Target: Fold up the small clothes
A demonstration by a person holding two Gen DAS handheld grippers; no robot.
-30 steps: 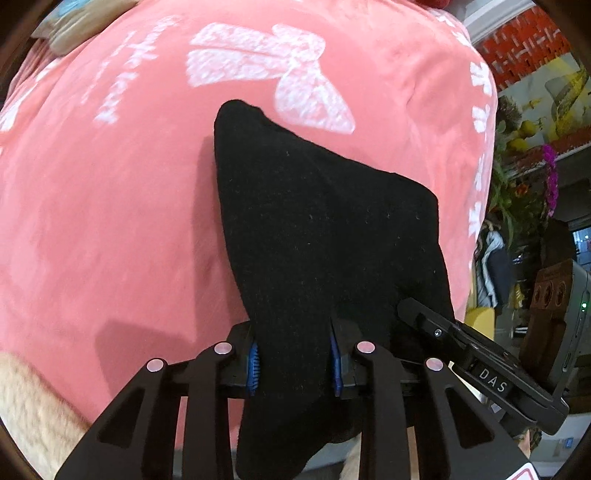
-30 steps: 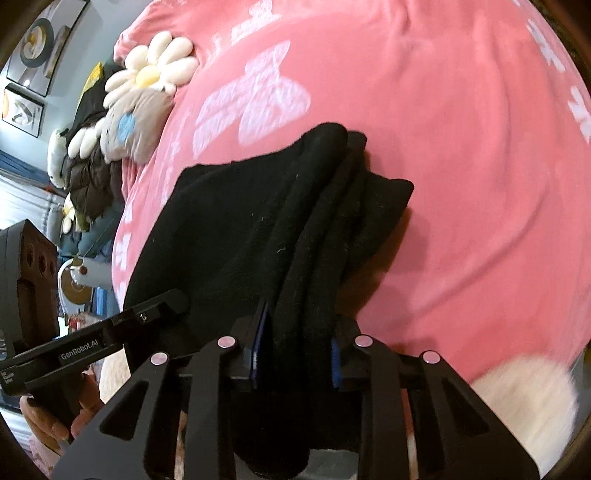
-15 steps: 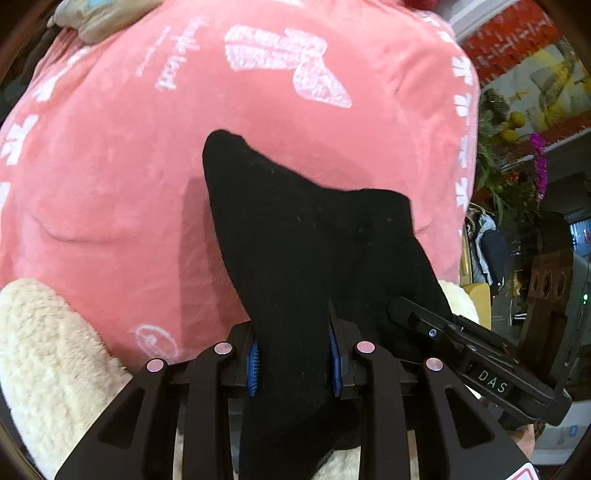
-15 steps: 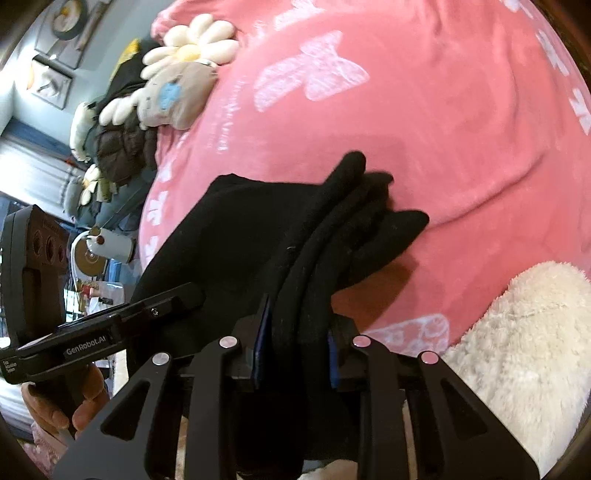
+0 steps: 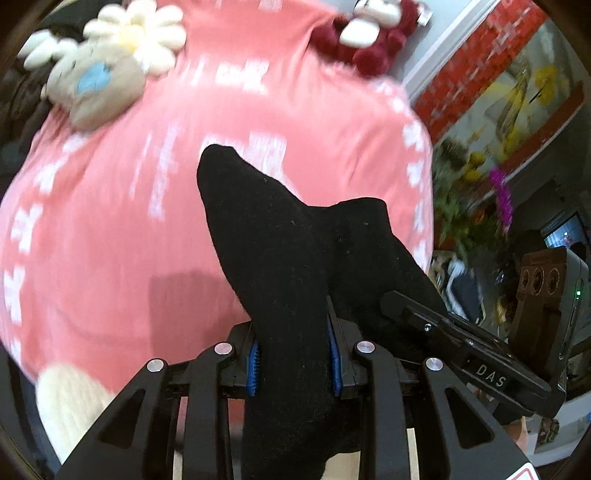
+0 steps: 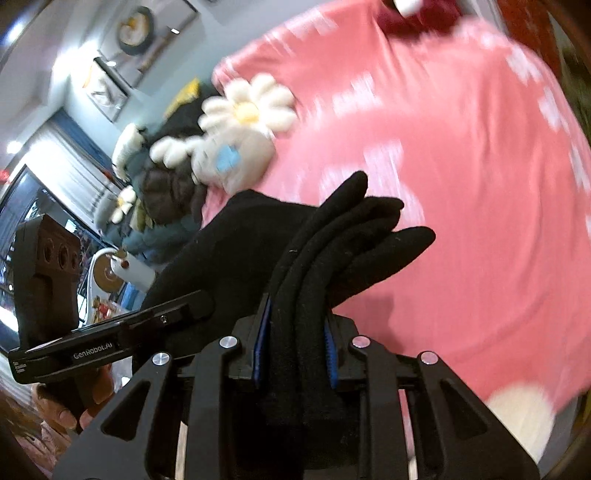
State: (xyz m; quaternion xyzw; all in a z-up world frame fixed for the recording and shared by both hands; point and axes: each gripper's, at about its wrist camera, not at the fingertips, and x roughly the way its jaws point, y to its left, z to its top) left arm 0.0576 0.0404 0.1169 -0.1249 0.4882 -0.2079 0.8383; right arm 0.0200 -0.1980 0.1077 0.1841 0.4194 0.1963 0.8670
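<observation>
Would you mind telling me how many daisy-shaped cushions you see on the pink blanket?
1: the daisy cushion lies at the blanket's far left edge, over a beige cushion. More daisy shapes beyond are blurred.

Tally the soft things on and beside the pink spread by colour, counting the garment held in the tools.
Black garment, clamped in both the left tool and the right tool: 1
White daisy plush: 1
Beige plush with blue patch: 1
Dark red plush: 1
Cream fluffy item: 1
Total: 5

"das" is printed on the right gripper [image 5: 484, 373] down at 4 o'clock, and "genrobot.ai" sits on the left gripper [image 6: 92, 345] at 8 o'clock.
</observation>
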